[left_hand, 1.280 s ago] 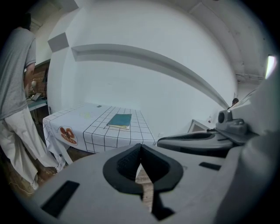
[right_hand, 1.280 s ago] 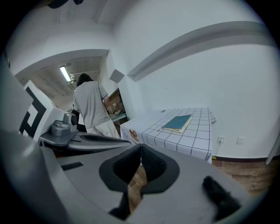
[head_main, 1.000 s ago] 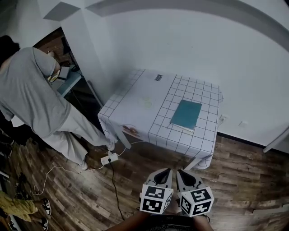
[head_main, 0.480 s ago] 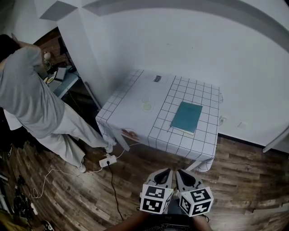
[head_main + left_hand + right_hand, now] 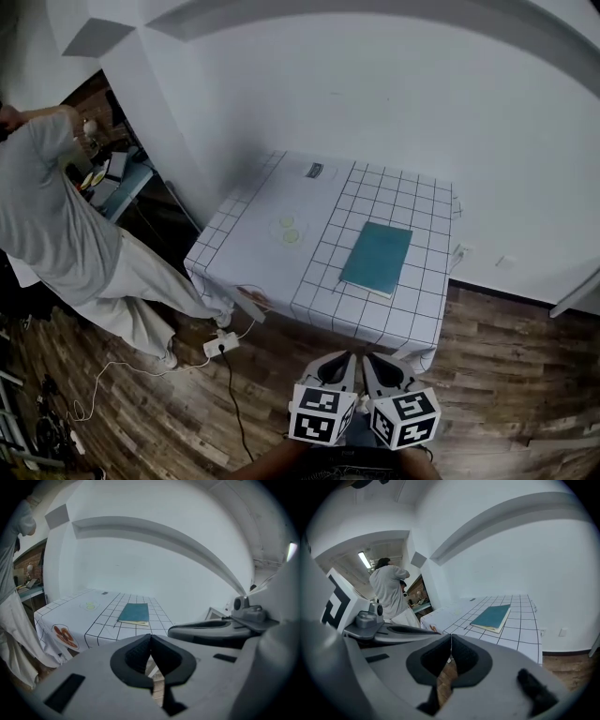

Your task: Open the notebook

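While both tools hang side by side above the wooden floor, short of the table, the teal notebook lies closed and flat on the gridded half of the tablecloth, well apart from either of them. My left gripper has its jaws pressed together on nothing. My right gripper shows the same, pads meeting with no object between them.

Risks, as I judge them:
- If the jaws arrive still together, they can only push the cover, and the notebook may slide along the cloth toward the near edge.
- The cloth hangs loose over the table, so a sideways shove could bunch it and carry the book along.
- I cannot tell from here which long side is the spine. Lifting at the wrong edge would raise the whole book.
- A pinch set too deep would take pages along with the cover.
- A power strip and its cable lie on the floor beside the table.
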`<state>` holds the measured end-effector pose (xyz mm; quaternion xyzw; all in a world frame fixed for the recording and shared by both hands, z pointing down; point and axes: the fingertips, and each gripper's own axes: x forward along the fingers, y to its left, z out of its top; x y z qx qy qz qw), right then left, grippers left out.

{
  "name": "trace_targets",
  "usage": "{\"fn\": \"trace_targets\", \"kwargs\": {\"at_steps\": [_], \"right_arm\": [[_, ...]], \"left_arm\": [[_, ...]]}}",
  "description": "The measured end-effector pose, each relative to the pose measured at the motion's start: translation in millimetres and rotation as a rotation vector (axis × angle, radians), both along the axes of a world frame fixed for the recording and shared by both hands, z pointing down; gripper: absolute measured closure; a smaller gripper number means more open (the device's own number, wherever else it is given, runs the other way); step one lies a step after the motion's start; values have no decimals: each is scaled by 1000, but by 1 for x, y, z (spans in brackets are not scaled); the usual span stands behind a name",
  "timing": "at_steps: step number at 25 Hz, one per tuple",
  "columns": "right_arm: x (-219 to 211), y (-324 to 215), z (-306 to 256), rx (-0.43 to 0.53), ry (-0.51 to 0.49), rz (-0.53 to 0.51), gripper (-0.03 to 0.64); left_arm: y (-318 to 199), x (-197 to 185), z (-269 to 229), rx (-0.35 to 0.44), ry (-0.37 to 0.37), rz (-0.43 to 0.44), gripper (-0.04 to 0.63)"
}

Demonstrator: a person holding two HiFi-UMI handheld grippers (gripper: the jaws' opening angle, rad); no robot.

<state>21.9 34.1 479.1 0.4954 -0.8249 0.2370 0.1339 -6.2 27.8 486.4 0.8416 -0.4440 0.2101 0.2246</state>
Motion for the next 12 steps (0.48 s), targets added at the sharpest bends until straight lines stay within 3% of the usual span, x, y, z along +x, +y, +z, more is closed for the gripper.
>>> {"fn": "trace_targets", "kwargs": {"at_steps": [12], "right_arm": [[44,-66,23,-55,-35,-8,604]], "left_arm": [[-63,46,17,-50,-18,8,586]]}}
